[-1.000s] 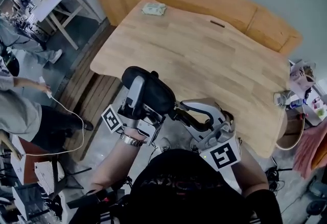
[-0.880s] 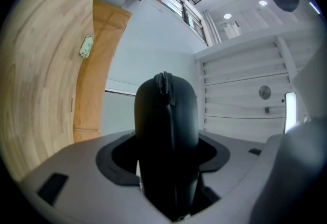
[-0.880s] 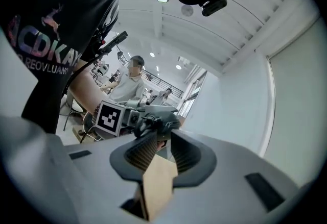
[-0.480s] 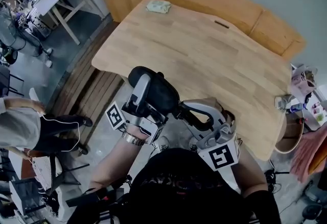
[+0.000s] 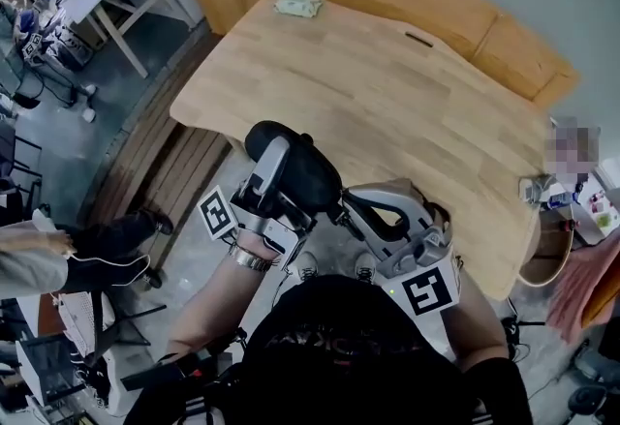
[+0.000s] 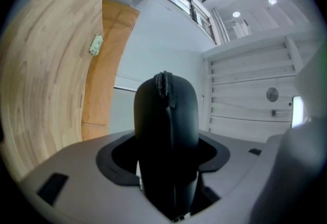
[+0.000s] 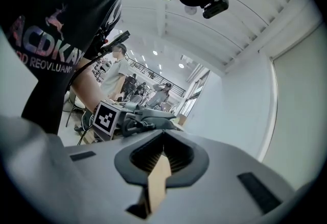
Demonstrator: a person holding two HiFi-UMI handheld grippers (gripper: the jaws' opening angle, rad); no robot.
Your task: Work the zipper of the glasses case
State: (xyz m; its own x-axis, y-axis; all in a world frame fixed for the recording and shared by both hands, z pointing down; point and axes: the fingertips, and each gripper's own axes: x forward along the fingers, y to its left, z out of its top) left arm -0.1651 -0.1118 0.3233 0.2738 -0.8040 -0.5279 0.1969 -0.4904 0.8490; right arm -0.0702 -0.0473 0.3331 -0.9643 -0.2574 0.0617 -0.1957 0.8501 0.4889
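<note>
Left claw clamped on black case, off tabletop edge; right claw closing, jaws nearly together, tip at case.

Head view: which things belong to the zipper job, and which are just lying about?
Job: glasses case; left tongs clamped on it; right tongs closing, nothing visible between.
Lying about: pale green packet on the wooden table.
</note>
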